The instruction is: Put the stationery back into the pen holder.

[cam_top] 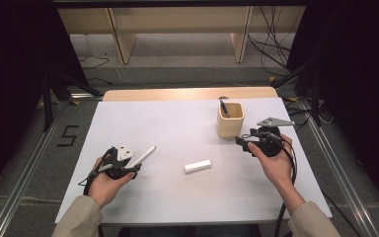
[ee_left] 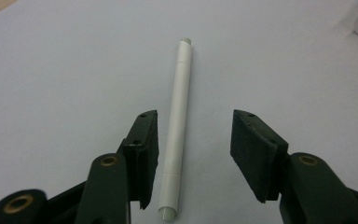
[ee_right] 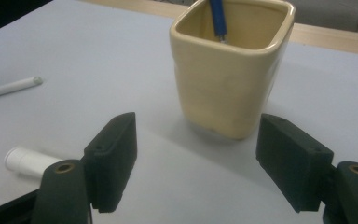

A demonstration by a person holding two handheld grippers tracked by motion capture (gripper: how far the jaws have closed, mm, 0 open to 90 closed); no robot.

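White pen [ee_left: 179, 126] between open left jaws, nearer one, seemingly untouched; right jaws open.

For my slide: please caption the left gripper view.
Open tongs straddle a white pen lying on the table.

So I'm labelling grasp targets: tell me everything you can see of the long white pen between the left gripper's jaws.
The long white pen is a slim, smooth cylinder, plastic by its look, with small greyish tips at both ends and faint seams near each end. It lies flat on the white table sheet, between the open jaws of the left gripper, close to one pad, though contact cannot be judged.
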